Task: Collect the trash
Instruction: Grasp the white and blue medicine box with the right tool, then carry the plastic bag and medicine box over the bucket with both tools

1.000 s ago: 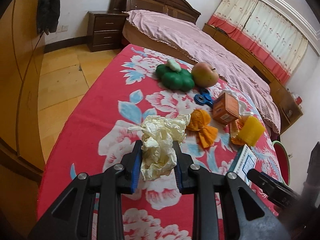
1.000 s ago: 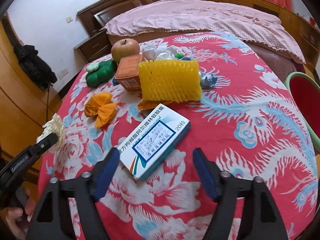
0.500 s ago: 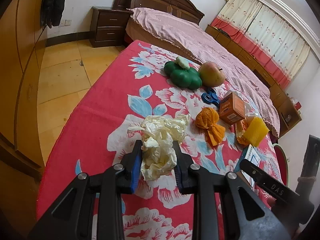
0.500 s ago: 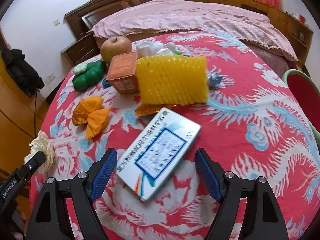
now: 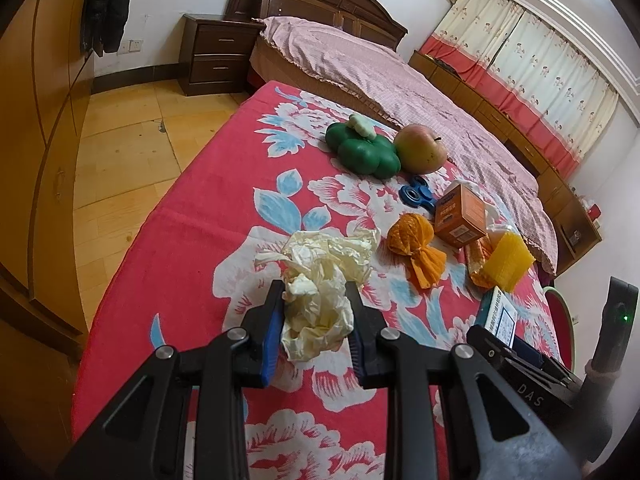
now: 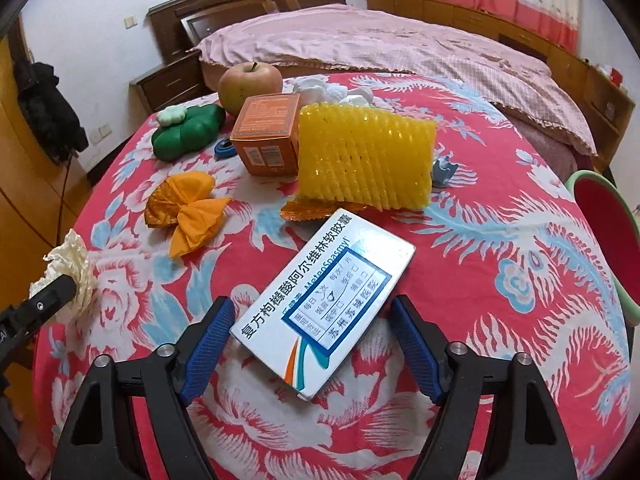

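Crumpled tissue paper (image 5: 316, 300), light and soft, sits pinched in the left gripper (image 5: 314, 330) above the floral tablecloth (image 5: 208, 240); the stiff medicine box (image 6: 324, 304) lies between the right gripper (image 6: 312, 344)'s spread jaws; take its long edges.

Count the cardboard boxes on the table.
2. The orange box stands beside the apple, against the yellow foam net. The white medicine box lies flat between the open right gripper fingers. Others may be hidden behind.

The right gripper (image 6: 310, 344) stands spread around the white-and-blue cardboard medicine box (image 6: 324, 304); behind the box, yellow foam netting (image 6: 366, 164).
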`<state>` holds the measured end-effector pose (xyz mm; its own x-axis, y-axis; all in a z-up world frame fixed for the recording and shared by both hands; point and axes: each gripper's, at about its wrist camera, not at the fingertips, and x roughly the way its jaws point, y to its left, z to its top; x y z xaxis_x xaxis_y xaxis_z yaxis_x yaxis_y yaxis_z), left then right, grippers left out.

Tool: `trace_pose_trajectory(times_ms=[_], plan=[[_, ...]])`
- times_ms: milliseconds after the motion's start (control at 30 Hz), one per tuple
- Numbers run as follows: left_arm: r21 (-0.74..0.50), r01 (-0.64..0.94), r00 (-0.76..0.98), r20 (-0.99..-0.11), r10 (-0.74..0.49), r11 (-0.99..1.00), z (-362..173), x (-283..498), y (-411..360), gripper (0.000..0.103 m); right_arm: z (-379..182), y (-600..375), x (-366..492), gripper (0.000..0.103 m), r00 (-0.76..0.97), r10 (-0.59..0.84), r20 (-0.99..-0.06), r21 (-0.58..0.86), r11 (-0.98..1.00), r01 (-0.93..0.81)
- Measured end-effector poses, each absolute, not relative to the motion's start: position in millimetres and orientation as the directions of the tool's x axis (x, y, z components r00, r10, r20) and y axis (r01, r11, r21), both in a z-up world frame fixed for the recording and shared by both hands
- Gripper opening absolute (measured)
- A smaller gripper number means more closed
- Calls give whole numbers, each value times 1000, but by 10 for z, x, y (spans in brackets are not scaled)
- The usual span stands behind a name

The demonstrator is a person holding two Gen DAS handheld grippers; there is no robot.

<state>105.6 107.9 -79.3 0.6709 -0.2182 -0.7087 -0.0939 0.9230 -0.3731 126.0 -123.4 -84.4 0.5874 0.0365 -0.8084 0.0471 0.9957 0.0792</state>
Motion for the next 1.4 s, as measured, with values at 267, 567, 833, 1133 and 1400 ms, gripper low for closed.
trace_pose_trajectory(times_ms=[267,567,833,1133,1400], plan=[[-368,-87,676,-704,-217,926,-742,1021,1037,29,-823,-1337,1190,70,588,71,-805,120,992,44],[-358,-75,680,-701,-214,931,-695,1009,975,29,-710,-1572,1049,70,612,93,-785,163,985,60],[-354,-45,678,-697,-231,934,-633,1002,837,29,-554,-1840,905,70,652,94,-753,184,980,71],[-350,8,665,-698,-266,937,-555,1015,594,29,-411,-2139,757,70,684,84,-724,201,975,93],[-344,79,643,-700,-312,936,-437,1049,241,29,-279,-2462,617,70,714,74,-697,222,968,116]])
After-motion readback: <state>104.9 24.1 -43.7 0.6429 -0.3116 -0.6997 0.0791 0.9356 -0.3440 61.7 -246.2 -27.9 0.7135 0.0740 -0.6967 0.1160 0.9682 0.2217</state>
